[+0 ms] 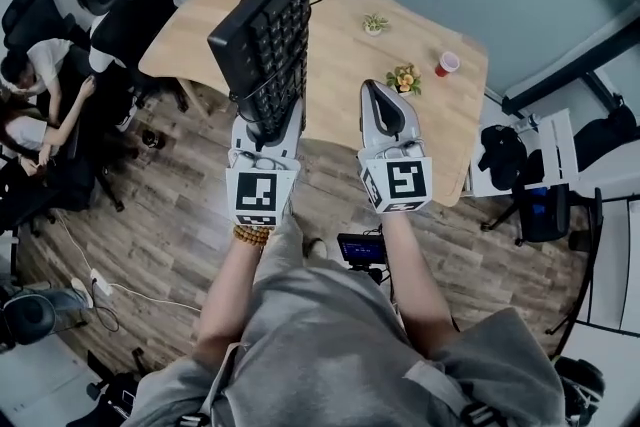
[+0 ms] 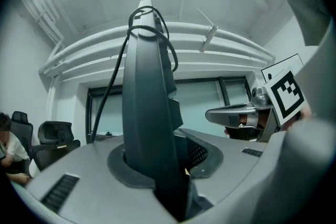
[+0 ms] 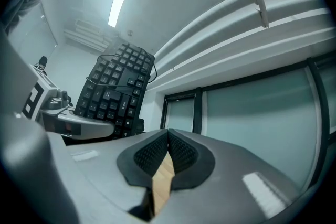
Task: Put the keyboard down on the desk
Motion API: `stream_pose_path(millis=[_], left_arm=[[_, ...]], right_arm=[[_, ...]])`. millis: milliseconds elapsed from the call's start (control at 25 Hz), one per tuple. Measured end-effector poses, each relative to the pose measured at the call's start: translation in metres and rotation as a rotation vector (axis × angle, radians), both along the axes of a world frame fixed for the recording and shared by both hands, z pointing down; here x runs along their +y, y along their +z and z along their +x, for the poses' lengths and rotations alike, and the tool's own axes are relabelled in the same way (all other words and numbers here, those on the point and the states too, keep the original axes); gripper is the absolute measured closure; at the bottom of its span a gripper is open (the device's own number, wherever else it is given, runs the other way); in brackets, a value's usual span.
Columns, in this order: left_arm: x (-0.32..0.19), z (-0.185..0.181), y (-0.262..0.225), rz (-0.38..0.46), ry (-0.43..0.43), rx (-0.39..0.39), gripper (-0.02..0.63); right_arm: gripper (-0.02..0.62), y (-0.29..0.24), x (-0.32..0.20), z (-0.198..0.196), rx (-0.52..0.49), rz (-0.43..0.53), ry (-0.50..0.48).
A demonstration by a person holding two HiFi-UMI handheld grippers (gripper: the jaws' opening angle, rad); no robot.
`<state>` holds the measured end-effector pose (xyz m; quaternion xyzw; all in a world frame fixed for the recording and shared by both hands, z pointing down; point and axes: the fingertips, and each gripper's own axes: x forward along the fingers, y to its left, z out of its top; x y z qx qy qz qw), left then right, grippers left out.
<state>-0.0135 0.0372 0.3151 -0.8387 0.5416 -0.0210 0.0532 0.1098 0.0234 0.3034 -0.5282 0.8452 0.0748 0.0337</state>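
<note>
From the head view, the black full-size computer keyboard [image 1: 268, 40] stood nearly on end in the air above the near edge of the light wooden desk [image 1: 345, 55]. Only its lower end was pinched in the left gripper [image 1: 267, 122]. The right gripper [image 1: 379, 97] hung beside it, closed on nothing. With a one-ended grip like that, I thought the long body could swing or slip out if it was tipped down fast. A small potted plant with yellow flowers [image 1: 404, 78] and a red cup [image 1: 447, 63] stood on the right of the desk, near enough to be knocked by a wide sweep.

In the left gripper view, the jaws stood narrow, clamped on the keyboard's thin edge. Its black cable [image 2: 113, 81] looped loose over the top. I judged that loop could snag on the gripper or get trapped under the board as it landed.

In the right gripper view, the jaws were pressed together and empty, with the keyboard off to the left. That hand was not supporting the keyboard's free end.
</note>
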Motion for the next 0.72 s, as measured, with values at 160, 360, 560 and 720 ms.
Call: stream_pose_path(millis=[160, 360, 560, 720], left_arm=[[-0.040, -0.009, 0.003, -0.003, 0.053, 0.018, 0.482], [-0.088, -0.024, 0.006, -0.021, 0.158, 0.047, 0.482], [-0.119, -0.040, 0.010, -0.045, 0.280, 0.072, 0.482], [-0.134, -0.047, 0.015, -0.045, 0.387, 0.079, 0.482]], right_arm=[[0.584, -0.001, -0.039, -0.016, 0.017, -0.004, -0.001], [0.584, 0.000, -0.087, -0.041, 0.040, -0.015, -0.040], [0.583, 0.003, -0.110, -0.075, 0.072, -0.013, -0.137], [0.549, 0.008, -0.124, -0.092, 0.076, -0.021, -0.194]])
